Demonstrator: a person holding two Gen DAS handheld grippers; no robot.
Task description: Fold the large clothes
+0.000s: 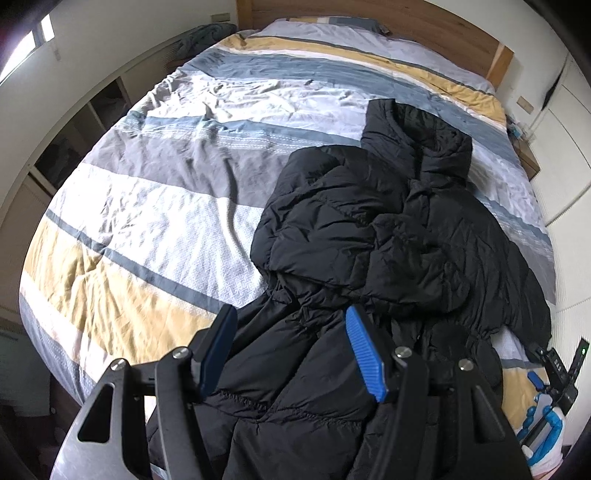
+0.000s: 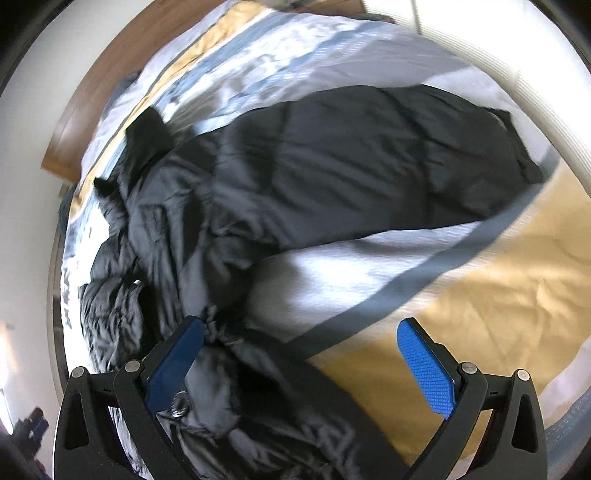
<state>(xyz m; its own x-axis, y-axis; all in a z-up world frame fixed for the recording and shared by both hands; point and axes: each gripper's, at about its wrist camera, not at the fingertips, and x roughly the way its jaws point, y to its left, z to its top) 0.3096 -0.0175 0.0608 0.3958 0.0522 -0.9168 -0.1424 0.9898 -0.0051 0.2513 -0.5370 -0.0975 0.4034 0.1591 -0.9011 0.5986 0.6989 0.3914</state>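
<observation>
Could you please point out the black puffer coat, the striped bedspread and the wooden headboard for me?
black puffer coat (image 1: 388,229), left wrist view, on its quilted chest.
striped bedspread (image 1: 155,206), left wrist view, on a pale wrinkled stripe.
wooden headboard (image 1: 443,26), left wrist view, on its upper board.

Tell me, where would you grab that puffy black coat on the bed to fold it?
Probably the outstretched sleeve, near its cuff end. It lies flat and alone on the striped bedcover, so open fingers could come down from above and pinch its edge. The middle of the black coat is bunched and thick, harder to pinch. Both the right gripper and left gripper are open.
</observation>
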